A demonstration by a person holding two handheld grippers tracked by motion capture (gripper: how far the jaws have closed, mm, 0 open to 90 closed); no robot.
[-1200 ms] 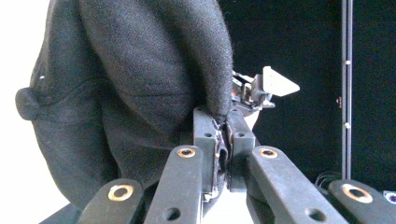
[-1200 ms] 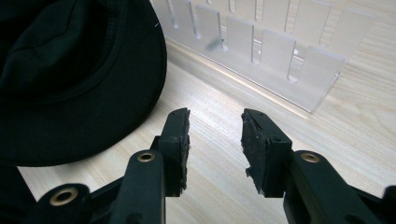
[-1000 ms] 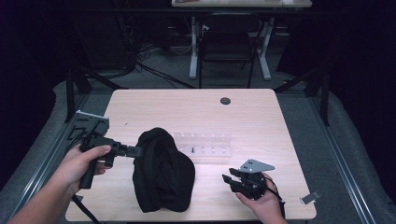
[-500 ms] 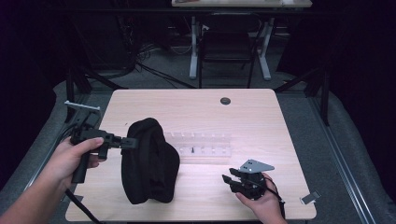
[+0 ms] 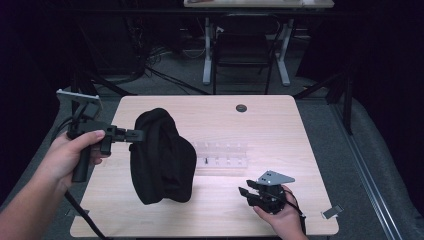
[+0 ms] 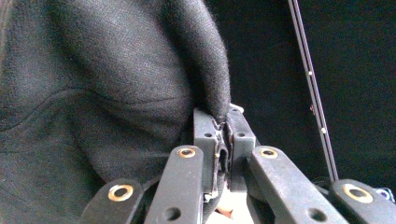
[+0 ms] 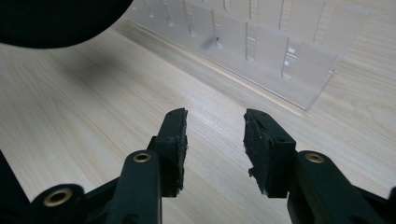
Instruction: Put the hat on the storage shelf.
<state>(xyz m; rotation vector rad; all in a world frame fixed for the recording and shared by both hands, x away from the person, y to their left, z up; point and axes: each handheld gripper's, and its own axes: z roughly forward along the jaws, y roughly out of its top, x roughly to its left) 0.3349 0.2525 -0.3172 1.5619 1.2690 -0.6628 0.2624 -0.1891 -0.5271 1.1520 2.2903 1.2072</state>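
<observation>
Wooden table [image 5: 310,125], black cloth [image 5: 162,155] hanging seemingly lengthwise downward, edge clamped in left tool [image 5: 137,134] (right tool [image 5: 246,194] parted, empty).

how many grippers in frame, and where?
2. The left gripper is at the table's left edge, shut on the black cloth it lifts. The right gripper rests open near the front right, short of the clear rack.

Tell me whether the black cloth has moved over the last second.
Yes. The black cloth, pinched by the left gripper, has been dragged left and lifted, uncovering more of the clear rack, which stayed put on the table.
</observation>
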